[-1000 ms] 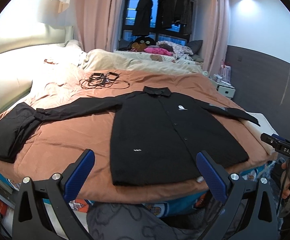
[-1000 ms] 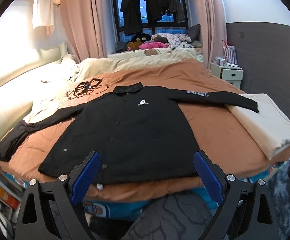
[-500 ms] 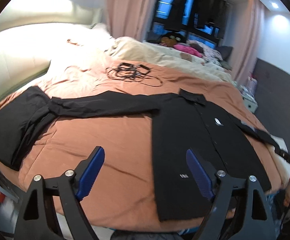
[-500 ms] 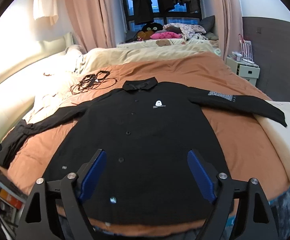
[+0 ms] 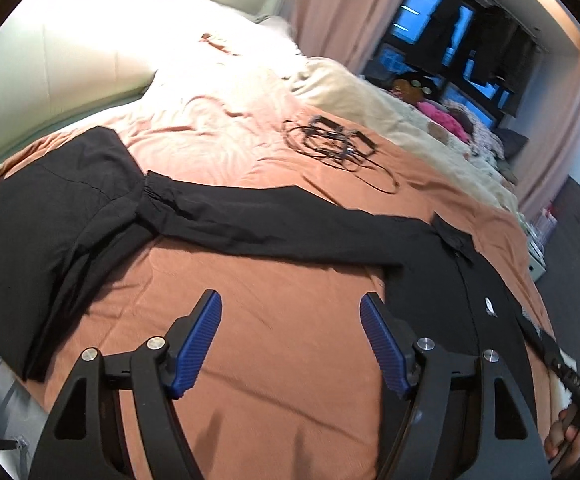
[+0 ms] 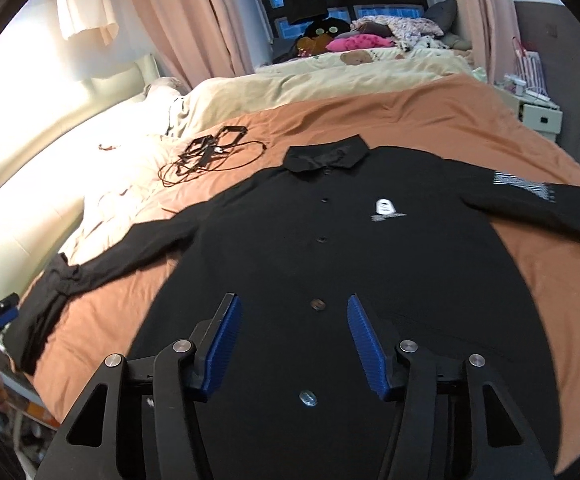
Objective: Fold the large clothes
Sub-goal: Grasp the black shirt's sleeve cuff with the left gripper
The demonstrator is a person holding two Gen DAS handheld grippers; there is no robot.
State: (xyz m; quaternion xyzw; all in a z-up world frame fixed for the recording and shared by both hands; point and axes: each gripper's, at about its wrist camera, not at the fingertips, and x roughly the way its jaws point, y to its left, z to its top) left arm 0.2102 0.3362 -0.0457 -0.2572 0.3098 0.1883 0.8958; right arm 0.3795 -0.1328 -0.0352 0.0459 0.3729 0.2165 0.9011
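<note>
A large black button-up shirt point(image 6: 329, 248) lies spread flat, front up, on the brown bedspread point(image 6: 429, 120), sleeves stretched out to both sides. My right gripper point(image 6: 290, 304) hovers over the shirt's lower front by the button line, its jaws closing with nothing between them. In the left wrist view, the shirt's left sleeve point(image 5: 270, 220) runs across the bed to a second black garment point(image 5: 42, 232) at the left edge. My left gripper point(image 5: 290, 300) hangs above the bare bedspread point(image 5: 290, 360) below that sleeve, jaws closing and empty.
A tangle of black cables point(image 5: 329, 144) lies on the bed beyond the shirt. Cream bedding point(image 6: 329, 80) and soft toys point(image 6: 353, 40) are piled at the far end. A nightstand point(image 6: 537, 116) stands at the right. A hand point(image 5: 565, 436) with the other gripper shows at the right edge.
Both grippers came forward over the bed and lower, and their jaws narrowed. The left one swung left from the shirt's hem to the sleeve side and rolled; the right one now sits over the shirt's front.
</note>
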